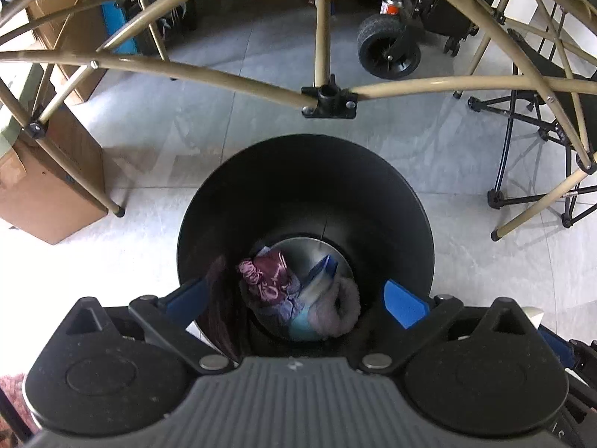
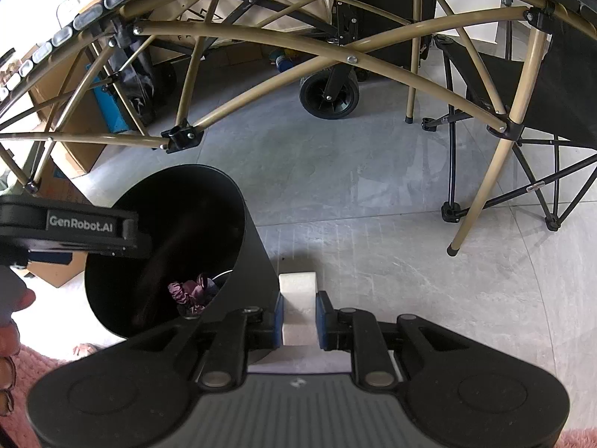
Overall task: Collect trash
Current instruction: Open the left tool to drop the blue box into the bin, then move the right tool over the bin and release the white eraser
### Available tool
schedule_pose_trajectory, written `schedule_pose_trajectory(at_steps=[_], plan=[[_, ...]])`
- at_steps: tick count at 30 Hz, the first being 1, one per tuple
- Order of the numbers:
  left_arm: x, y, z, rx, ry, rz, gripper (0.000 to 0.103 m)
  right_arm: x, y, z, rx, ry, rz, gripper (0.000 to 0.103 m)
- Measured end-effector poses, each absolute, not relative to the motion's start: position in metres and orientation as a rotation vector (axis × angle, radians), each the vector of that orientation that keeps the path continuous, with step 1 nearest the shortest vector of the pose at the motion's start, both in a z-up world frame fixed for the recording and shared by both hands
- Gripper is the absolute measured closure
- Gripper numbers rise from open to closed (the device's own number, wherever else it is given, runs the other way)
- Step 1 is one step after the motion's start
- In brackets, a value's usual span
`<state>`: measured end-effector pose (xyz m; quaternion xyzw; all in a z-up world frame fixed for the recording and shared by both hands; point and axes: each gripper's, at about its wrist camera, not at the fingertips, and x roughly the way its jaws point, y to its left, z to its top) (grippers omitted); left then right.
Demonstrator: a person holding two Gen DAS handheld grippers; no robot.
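A black round bin (image 1: 306,186) stands on the grey floor right below my left gripper (image 1: 296,300). That gripper is open, with its blue pads (image 1: 405,302) wide apart over the rim and nothing between them. At the bottom of the bin lie a crumpled maroon wrapper (image 1: 266,274), a blue packet (image 1: 321,272) and pale tissue (image 1: 341,310). In the right wrist view the bin (image 2: 242,261) is at the left, with the left gripper's black housing (image 2: 74,229) over its mouth. My right gripper (image 2: 298,313) is shut on a white block-shaped piece (image 2: 297,285), beside the bin's right wall.
A tan folding table frame (image 1: 224,78) arches over the bin. Cardboard boxes (image 1: 48,190) stand at the left, a black wagon wheel (image 1: 388,52) and a gas canister (image 1: 390,3) at the back, a black folding chair (image 2: 522,86) at the right. A hand (image 2: 11,321) shows at the left edge.
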<state>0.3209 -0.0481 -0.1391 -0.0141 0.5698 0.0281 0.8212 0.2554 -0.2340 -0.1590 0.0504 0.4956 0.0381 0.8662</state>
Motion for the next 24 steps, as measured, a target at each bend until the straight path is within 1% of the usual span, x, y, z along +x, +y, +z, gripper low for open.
schedule_pose_trajectory(at_steps=[24], plan=[[0.3153, -0.0398, -0.1325, -0.035, 1.187, 0.064, 0.0, 0.2547, -0.2313, -0.156, 0.097, 1.026, 0.087, 0.086]])
